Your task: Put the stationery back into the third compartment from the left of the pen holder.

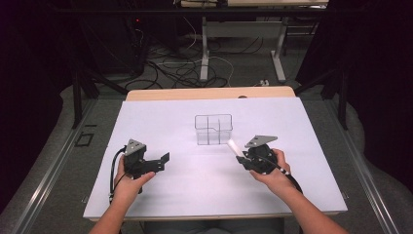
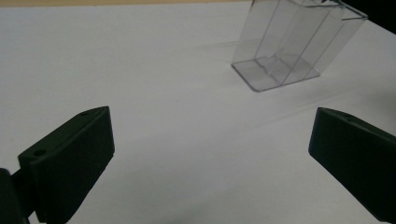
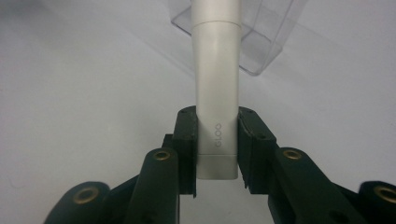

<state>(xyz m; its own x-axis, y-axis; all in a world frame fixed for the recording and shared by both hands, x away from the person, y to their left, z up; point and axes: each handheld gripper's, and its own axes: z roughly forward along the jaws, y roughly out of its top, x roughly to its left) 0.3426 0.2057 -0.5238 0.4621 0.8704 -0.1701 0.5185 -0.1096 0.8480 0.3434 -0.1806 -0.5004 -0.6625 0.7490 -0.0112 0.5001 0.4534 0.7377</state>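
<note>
A clear plastic organiser box [image 1: 214, 129] with inner dividers stands upright near the middle of the white table top [image 1: 160, 122]. My right gripper [image 1: 241, 158] is shut on a white glue stick [image 1: 233, 146], which points up and left toward the box's right front corner. In the right gripper view the white glue stick [image 3: 217, 93] is pinched near its base between both pads, with the clear box [image 3: 261, 42] just beyond its tip. My left gripper [image 1: 164, 161] stands open at the left front, nothing between its jaws. In the left gripper view the clear box [image 2: 292, 44] lies ahead to the right.
The white table top's near edge [image 1: 214, 214] runs just in front of both hands. Beyond the wooden far edge [image 1: 209, 92] are table legs [image 1: 205, 48] and tangled cables [image 1: 180, 68] on the floor. Dark curtains flank both sides.
</note>
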